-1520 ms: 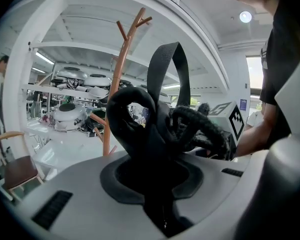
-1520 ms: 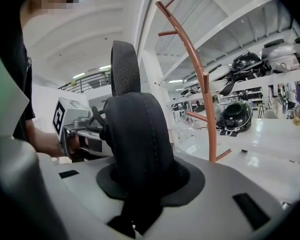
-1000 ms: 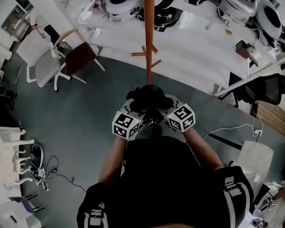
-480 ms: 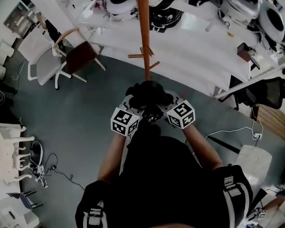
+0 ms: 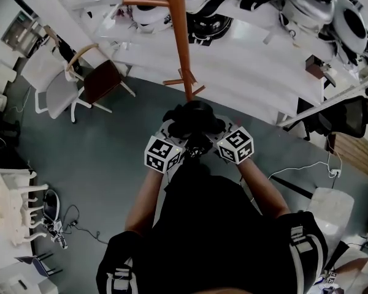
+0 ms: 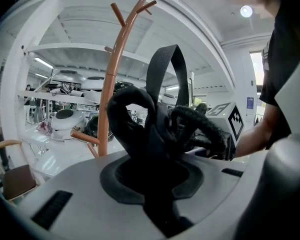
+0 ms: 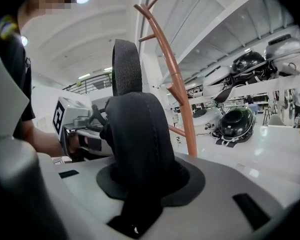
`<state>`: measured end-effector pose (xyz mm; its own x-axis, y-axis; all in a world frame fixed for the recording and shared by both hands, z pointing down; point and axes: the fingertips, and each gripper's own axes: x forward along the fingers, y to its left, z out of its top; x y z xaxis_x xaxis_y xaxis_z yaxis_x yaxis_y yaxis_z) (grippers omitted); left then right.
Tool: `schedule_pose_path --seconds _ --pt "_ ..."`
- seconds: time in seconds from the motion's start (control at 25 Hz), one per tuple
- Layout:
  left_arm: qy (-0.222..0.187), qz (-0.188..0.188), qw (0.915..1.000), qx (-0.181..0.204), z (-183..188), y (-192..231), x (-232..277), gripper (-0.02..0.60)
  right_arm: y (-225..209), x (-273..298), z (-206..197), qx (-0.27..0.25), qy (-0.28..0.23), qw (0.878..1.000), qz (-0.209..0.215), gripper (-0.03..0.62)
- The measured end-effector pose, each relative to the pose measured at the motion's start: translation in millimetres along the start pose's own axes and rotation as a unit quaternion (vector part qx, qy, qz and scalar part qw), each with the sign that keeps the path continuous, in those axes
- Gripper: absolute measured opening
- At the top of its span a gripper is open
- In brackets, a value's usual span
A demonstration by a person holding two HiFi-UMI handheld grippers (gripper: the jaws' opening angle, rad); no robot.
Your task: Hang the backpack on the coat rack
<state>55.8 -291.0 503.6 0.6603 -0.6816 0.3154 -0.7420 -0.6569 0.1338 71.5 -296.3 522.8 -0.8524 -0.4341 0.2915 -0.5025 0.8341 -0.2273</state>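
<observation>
The black backpack [image 5: 193,120] is bunched between both grippers, held up in front of the person. My left gripper [image 5: 175,141] is shut on a thick padded strap [image 6: 135,129], and a flat webbing loop [image 6: 165,66] stands up above it. My right gripper [image 5: 218,138] is shut on another padded strap [image 7: 137,134]. The brown wooden coat rack [image 5: 179,38] stands just beyond the backpack; its pole [image 6: 109,99] and forked top pegs [image 7: 149,11] rise close ahead in both gripper views. Low side pegs [image 5: 183,81] stick out near the backpack.
White tables [image 5: 245,60] behind the rack carry helmets [image 7: 237,121] and black gear. A brown chair [image 5: 101,78] and a white chair [image 5: 52,84] stand at left; a black office chair [image 5: 346,115] at right. Cables [image 5: 64,219] lie on the grey floor.
Both grippers have carried the backpack forward and slightly upward, closer to the coat rack pole. The grips look unchanged.
</observation>
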Motion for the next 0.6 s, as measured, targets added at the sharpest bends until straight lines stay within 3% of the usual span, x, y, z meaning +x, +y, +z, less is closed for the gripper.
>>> schedule_pose_path --seconds 0.6 --pt "0.005 -0.027 0.9996 0.011 10 45 35 0.091 -46 36 14 0.002 0.001 1.0 -0.03 0.132"
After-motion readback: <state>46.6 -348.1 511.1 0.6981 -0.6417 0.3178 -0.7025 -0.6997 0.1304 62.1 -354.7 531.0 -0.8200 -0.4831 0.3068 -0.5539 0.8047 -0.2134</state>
